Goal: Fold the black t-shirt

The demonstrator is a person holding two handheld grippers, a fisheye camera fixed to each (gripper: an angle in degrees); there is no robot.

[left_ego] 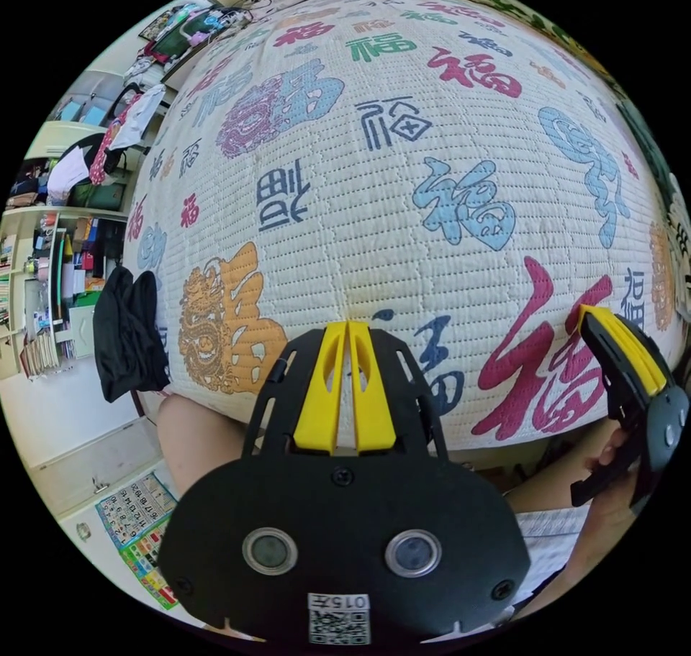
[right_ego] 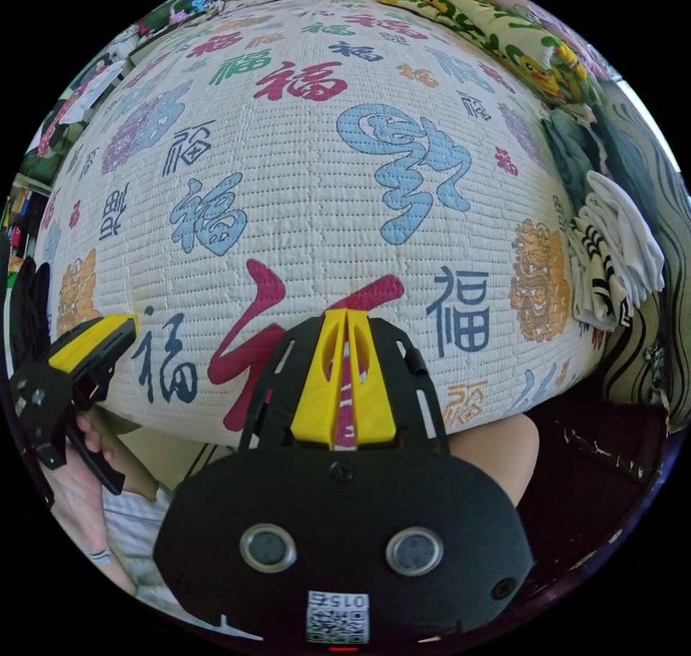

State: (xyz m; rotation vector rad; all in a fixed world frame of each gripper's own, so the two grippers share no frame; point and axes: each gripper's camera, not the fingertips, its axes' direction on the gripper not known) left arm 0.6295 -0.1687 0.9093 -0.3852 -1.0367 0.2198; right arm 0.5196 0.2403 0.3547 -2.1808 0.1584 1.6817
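Observation:
The black t-shirt (left_ego: 128, 339) hangs bunched over the left edge of the bed, well left of both grippers; a dark strip of it (right_ego: 29, 300) shows at the left rim of the right gripper view. My left gripper (left_ego: 348, 323) hovers over the bed's near edge, its yellow jaws shut with nothing between them. To its right, my right gripper (left_ego: 586, 316) is held in a hand (left_ego: 612, 462). In its own view the right gripper (right_ego: 345, 312) has its jaws shut and empty above the quilted bed cover (right_ego: 309, 203). The left gripper (right_ego: 124, 323) appears at the left there.
The white quilted cover (left_ego: 403, 203) printed with coloured characters spreads across the bed. Folded striped and white clothes (right_ego: 612, 253) are stacked at its right edge, with a green-and-yellow pillow (right_ego: 504, 26) at the far corner. Crowded shelves (left_ego: 54, 289) stand left. The person's knees (left_ego: 201, 440) touch the near edge.

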